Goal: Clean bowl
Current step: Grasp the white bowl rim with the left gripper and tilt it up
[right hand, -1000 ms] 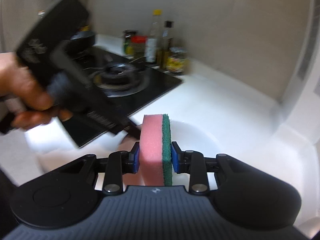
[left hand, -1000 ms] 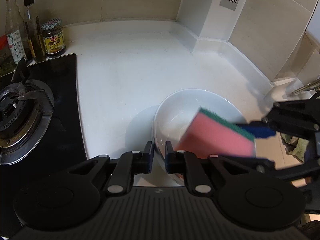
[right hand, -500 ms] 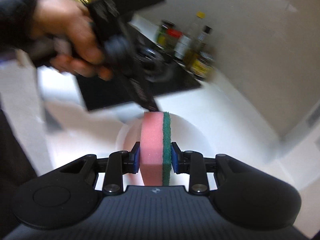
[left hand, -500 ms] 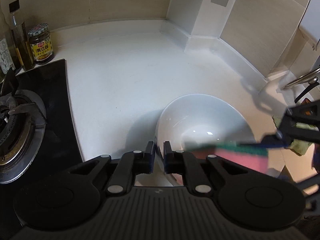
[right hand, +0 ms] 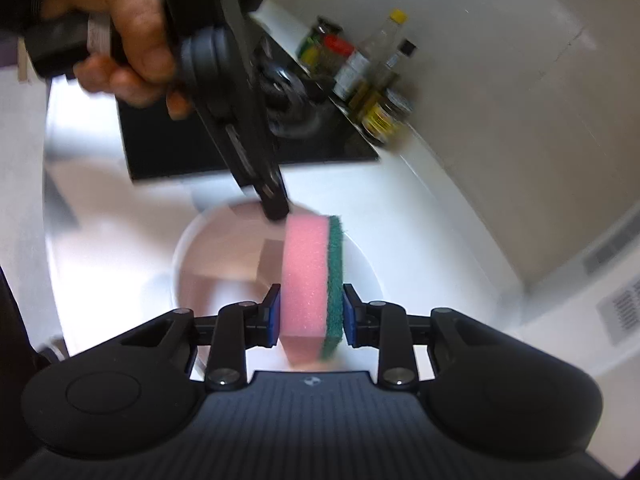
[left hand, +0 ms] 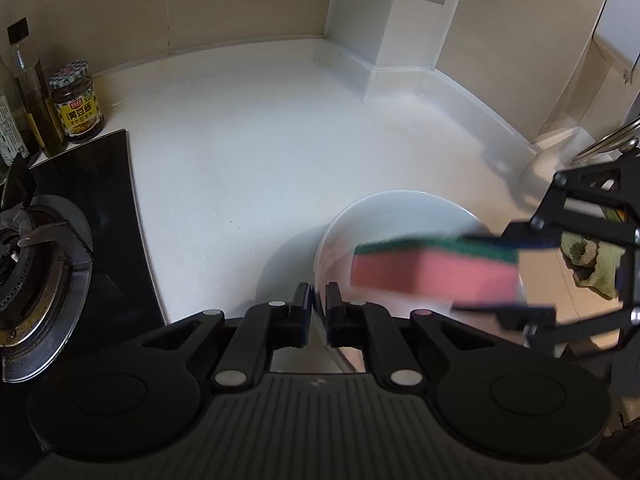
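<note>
Change since earlier view: sponge [left hand: 436, 270] is now lying flat and level across the bowl's mouth where it was tilted up a second ago; left gripper [left hand: 318, 298] is closing tighter on the rim.
Step in hand: bowl is being steadied while the sponge is being brought in for scrubbing; no rubbing contact is clearly showing yet.
Bowl [left hand: 400, 208]: white, sitting on the tabletop [left hand: 260, 140] at 5 o'clock in the left wrist view; its near wall is passing between the left fingers.
Bowl contents: looking empty; residue cannot be told through the blur.
Left fingers: narrowing, nearly together, pinching the bowl's rim at its 7 o'clock edge.
Right gripper [right hand: 311, 312]: fingers are clamping the pink-and-green sponge edgewise, green pad facing 3 o'clock.
Next move, judged: sponge is needing to go down against the inner wall and sweep round, with the left grip holding firm.
Jar [left hand: 78, 106]: lidded, holding a dark paste, standing at 10 o'clock beside the bottles [left hand: 28, 88].
Stove [left hand: 48, 264]: sitting at 9 o'clock, well apart from the bowl.
Cloth [left hand: 592, 260]: lying crumpled at 3 o'clock.
</note>
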Demonstrator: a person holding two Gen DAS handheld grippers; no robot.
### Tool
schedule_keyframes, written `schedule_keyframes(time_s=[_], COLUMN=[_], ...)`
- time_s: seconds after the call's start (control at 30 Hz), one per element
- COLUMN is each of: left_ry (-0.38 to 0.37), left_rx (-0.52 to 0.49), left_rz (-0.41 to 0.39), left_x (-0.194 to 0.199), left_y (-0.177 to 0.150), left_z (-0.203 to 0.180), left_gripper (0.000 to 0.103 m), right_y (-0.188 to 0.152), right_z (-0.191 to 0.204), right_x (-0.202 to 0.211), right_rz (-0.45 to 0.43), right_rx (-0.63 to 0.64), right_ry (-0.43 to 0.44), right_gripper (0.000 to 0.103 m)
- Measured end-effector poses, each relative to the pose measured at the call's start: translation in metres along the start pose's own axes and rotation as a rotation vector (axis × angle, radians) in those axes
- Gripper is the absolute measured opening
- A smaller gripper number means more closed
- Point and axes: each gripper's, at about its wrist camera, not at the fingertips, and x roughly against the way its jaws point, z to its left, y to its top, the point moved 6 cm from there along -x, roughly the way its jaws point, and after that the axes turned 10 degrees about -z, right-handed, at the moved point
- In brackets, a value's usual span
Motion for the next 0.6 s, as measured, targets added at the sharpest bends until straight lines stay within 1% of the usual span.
schedule_keyframes(time_s=[0.07, 0.1, 0.17, 0.23, 0.3, 0.37, 0.4, 0.5, 0.6], left_ry=[-0.002, -0.002, -0.002, 0.001, 0.002, -0.001, -0.002, -0.005, -0.010], left_rx=[0.004, 0.005, 0.006, 0.000, -0.003, -0.008, -0.009, -0.017, -0.021], left_rz=[0.000, 0.000, -0.001, -0.001, 0.000, 0.002, 0.004, 0.012, 0.022], left_x=[0.000, 0.000, 0.000, 0.000, 0.000, 0.000, -0.001, -0.002, -0.004], left_y=[0.000, 0.000, -0.001, -0.001, -0.001, -0.001, 0.000, 0.001, 0.002], left_z=[0.000, 0.001, 0.001, 0.000, 0.000, 0.000, 0.000, 0.000, 0.000], left_gripper=[0.005, 0.005, 0.005, 0.005, 0.005, 0.005, 0.005, 0.005, 0.005], right_y=[0.001, -0.001, -0.008, -0.013, -0.017, -0.016, -0.014, -0.006, 0.000], right_z=[0.003, 0.003, -0.003, -0.008, -0.014, -0.012, -0.006, 0.011, 0.018], right_x=[0.007, 0.014, 0.025, 0.031, 0.025, 0.015, 0.012, 0.013, 0.029], right_rz=[-0.011, -0.005, 0.025, 0.073, 0.108, 0.099, 0.086, 0.061, 0.027], right_rx=[0.010, 0.013, 0.009, 0.045, 0.109, 0.133, 0.141, 0.188, 0.169], right_ry=[0.064, 0.099, 0.137, 0.118, 0.043, 0.010, 0.017, 0.075, 0.186], right_gripper=[0.026, 0.026, 0.026, 0.025, 0.025, 0.025, 0.026, 0.026, 0.026])
